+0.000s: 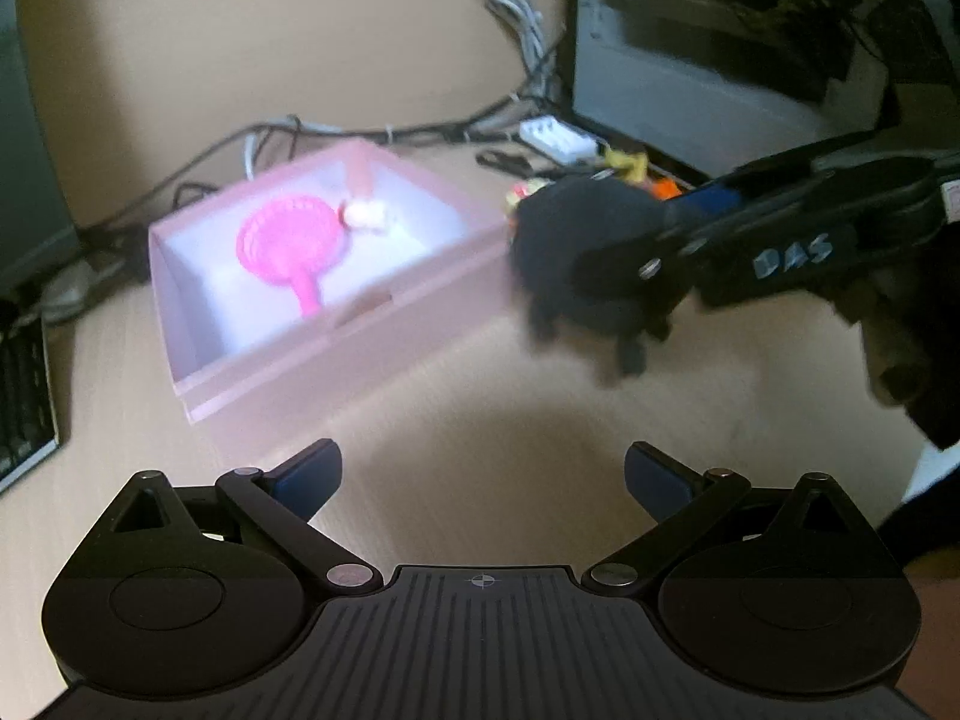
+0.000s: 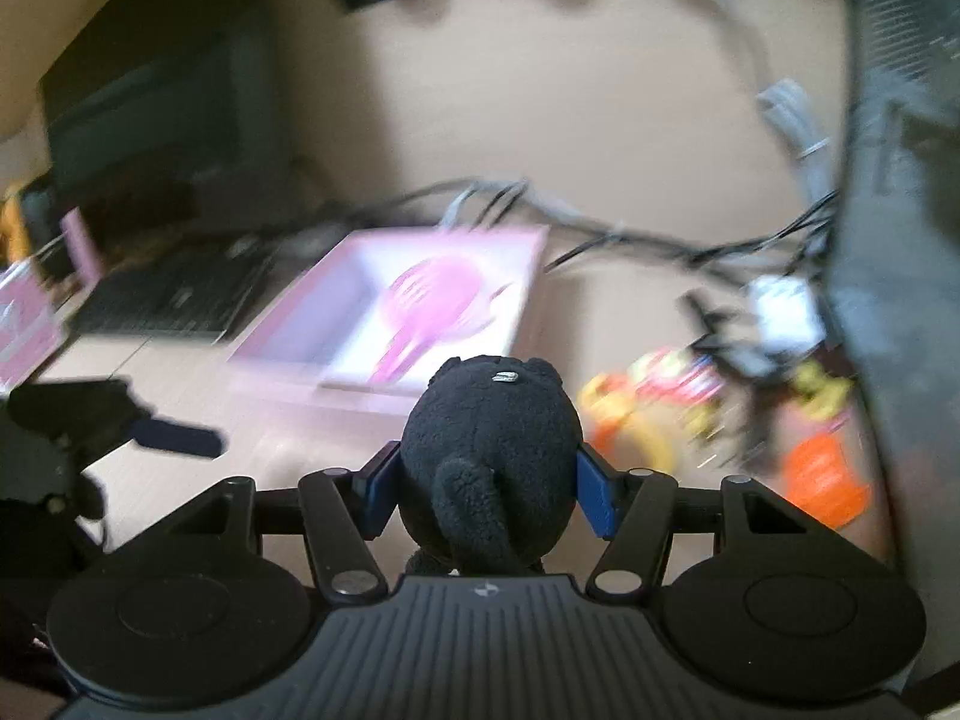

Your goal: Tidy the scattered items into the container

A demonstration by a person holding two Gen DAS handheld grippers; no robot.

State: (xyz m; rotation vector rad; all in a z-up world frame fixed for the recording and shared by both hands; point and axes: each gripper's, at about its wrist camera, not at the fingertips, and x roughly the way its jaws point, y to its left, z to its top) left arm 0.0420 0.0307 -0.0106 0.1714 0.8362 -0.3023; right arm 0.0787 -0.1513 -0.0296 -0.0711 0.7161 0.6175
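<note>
A pink box [image 1: 336, 354] lies open on the desk, with a pink strainer [image 1: 291, 240] and a small pale toy [image 1: 366, 215] inside. My right gripper [image 2: 489, 489] is shut on a black plush toy [image 2: 489, 450], its blue pads pressing the plush from both sides. In the left wrist view the plush [image 1: 576, 252] hangs in the air just right of the box [image 2: 384, 324], held by the right gripper [image 1: 600, 264]. My left gripper [image 1: 483, 480] is open and empty above the bare desk, in front of the box.
Several colourful toys [image 2: 660, 396] and an orange piece [image 2: 825, 477] lie right of the box. Cables [image 1: 384, 132] and a white power strip [image 1: 558, 141] run along the back. A keyboard [image 2: 174, 297] sits left; a dark computer case [image 1: 720, 60] stands at the back right.
</note>
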